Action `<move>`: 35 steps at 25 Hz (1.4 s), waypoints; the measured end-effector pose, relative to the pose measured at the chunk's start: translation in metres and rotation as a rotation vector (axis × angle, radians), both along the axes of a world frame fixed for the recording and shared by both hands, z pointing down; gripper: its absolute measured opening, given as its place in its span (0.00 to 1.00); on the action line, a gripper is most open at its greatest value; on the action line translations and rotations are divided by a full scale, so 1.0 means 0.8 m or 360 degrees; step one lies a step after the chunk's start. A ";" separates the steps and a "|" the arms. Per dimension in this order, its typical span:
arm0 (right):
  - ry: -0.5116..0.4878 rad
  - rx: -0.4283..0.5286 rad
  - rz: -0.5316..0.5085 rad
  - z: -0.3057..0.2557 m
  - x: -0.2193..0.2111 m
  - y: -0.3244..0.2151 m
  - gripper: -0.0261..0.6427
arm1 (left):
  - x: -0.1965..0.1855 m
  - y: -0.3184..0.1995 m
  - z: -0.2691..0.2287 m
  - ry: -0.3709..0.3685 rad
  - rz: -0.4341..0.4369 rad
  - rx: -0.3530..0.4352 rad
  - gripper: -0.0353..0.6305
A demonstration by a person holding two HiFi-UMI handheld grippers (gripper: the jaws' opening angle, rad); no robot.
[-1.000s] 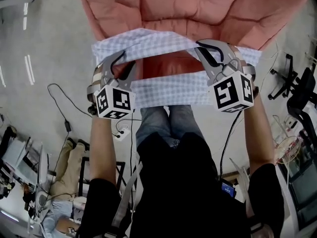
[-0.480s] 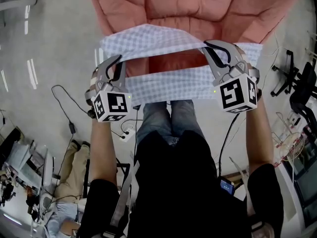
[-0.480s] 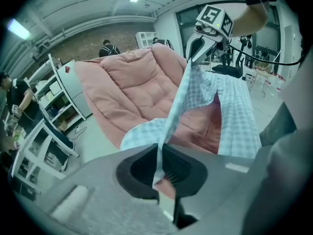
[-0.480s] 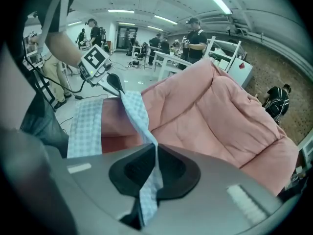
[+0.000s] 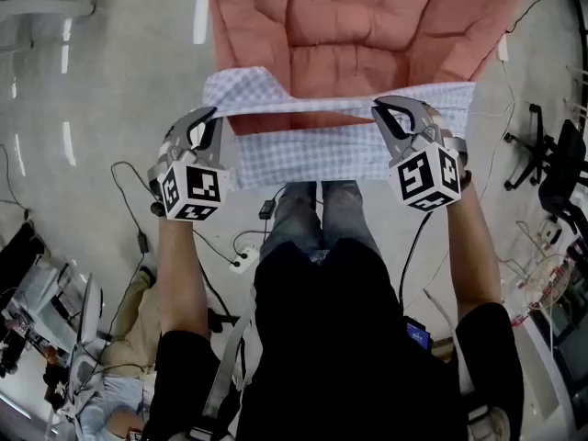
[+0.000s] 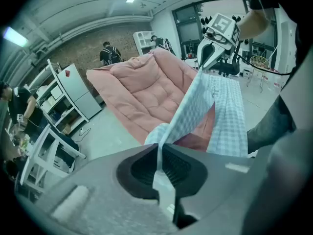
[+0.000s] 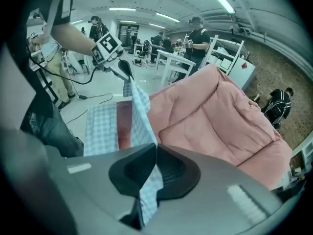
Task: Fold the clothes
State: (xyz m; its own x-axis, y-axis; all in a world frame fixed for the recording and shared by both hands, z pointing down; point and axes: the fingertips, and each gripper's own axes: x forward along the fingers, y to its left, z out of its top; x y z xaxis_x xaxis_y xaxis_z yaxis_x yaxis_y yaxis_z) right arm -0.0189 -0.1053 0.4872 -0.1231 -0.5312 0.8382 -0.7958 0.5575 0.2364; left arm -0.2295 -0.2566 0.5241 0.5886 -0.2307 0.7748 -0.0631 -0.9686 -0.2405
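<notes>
Checked cloth [image 5: 303, 150] (pale blue), taut, aloft

Honestly, nothing you can actually read here. The closest thing is the white cube with black square marker patterns [image 5: 191, 191] on the left gripper [image 5: 213, 115], left of centre in the head view, and the matching white marker cube [image 5: 424, 177] on the right gripper [image 5: 378, 108], right of centre. Those are just blocky code patterns, no letters or digits. There's also a small pale sticker [image 6: 238, 168] on the grey body at the lower right of the left gripper view, and a second pale sticker [image 7: 79, 168] at the lower left of the right gripper view. Both are too blurred to make out.
</notes>
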 end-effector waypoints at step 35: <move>-0.0077 0.0095 -0.0331 0.060 -0.169 0.214 0.05 | -0.184 0.188 0.095 -0.0162 -0.0327 -0.0008 0.09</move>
